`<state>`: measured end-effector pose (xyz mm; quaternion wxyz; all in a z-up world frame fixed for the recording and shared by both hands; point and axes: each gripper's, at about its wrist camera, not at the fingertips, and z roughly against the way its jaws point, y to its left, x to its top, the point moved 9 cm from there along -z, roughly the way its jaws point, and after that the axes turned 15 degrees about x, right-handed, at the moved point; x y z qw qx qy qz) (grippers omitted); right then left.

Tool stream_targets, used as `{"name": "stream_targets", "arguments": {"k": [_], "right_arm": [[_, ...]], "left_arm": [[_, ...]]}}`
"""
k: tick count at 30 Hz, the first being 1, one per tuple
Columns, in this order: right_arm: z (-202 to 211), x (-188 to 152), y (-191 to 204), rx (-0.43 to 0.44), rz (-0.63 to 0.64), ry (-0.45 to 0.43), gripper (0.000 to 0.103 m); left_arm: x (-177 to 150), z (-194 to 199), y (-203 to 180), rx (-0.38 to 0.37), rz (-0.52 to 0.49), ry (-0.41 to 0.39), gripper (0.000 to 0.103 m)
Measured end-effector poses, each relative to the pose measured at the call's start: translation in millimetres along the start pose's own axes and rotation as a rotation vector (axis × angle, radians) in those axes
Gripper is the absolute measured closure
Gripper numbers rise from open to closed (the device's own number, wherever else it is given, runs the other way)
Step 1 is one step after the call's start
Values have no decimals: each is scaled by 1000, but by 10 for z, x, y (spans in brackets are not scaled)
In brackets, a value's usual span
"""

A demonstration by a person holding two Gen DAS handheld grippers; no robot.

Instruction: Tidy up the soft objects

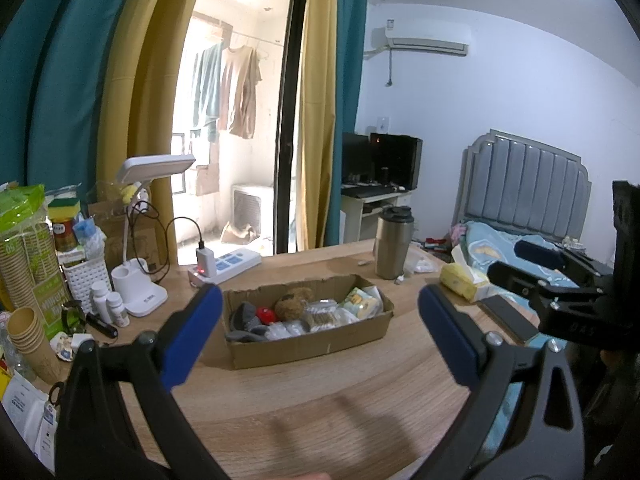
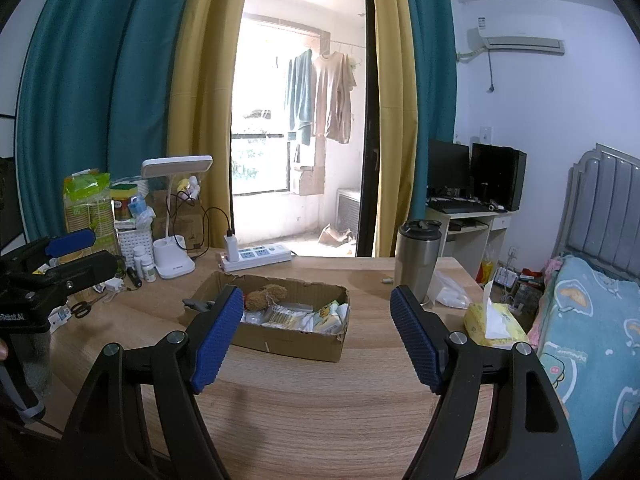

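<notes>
Progress: soft items fill cardboard box (image 1: 304, 344) on bench (image 1: 320, 400) | tissue pack (image 2: 494, 322) outside, right | left hand-held gripper (image 1: 320, 332) wide, empty | right hand-held gripper (image 2: 316, 332) wide, empty

Almost nothing legible here

On the blanket (image 2: 592, 344) over the bed, beside a cartoon dinosaur, one printed word shows — it looks like "Dinosaur", seen upside down. The other tongs' black body (image 2: 16, 316) at the left edge of the right wrist view carries white lettering cut off by the frame — too partial to read. Print on the cup pack (image 1: 28, 248), jar and bottles is too small to read.
</notes>
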<state>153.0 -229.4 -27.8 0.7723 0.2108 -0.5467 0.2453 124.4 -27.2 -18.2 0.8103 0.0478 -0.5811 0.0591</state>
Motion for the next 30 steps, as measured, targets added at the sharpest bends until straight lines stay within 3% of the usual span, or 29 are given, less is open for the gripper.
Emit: {"name": "stream_targets", "arguments": {"k": [30], "right_arm": [[-90, -3, 25, 16, 9, 22, 24]], "left_arm": [[-33, -15, -21, -6, 14, 6, 3]]}}
